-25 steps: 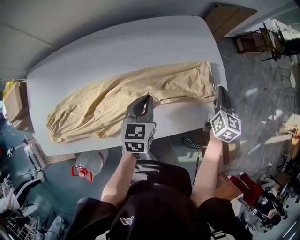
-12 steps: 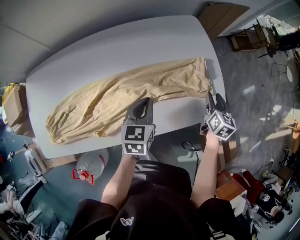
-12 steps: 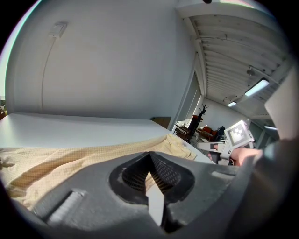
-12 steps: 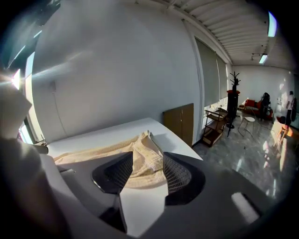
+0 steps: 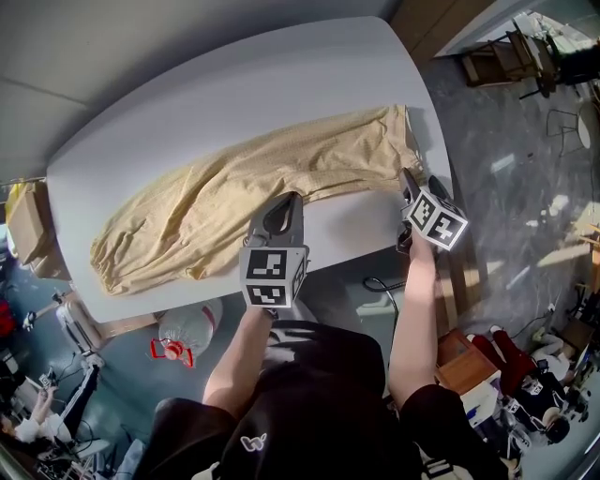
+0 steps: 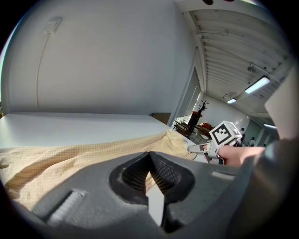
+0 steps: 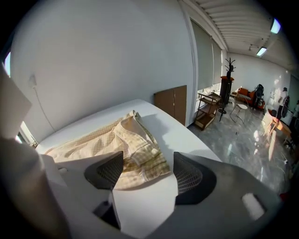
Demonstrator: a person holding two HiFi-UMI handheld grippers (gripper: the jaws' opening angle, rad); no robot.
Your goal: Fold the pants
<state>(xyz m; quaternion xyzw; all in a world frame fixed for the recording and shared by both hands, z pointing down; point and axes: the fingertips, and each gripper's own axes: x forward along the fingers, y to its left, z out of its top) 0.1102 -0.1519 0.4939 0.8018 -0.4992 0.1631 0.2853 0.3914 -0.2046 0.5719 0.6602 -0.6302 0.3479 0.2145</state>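
The pale yellow pants point(image 5: 234, 197) lie stretched across the white table point(image 5: 187, 103), waistband point(image 5: 398, 141) at the right and leg cuffs at the left. My right gripper point(image 5: 418, 178) hangs low at the waistband's near corner. Its jaws have just been opening and now stand wide open. In the right gripper view the waistband corner point(image 7: 140, 154) shows between the right gripper point(image 7: 148, 156) pads, untouched. My left gripper point(image 5: 296, 195) is shut, its tips at the pants' near edge around the middle. In the left gripper view the left gripper point(image 6: 149, 154) tips meet over the fabric point(image 6: 70, 158).
Both arms reach in over the table's near edge. A clear water jug point(image 5: 183, 328) stands on the floor beneath that edge, and a cable point(image 5: 380, 286) lies beside it. A cardboard box point(image 5: 28, 211) sits left of the table, with wooden panels point(image 5: 441, 23) past the far right corner.
My right gripper has come down and inward from beside the table to the waistband's near corner, and its jaws went from shut to wide open. The left gripper has stayed put.
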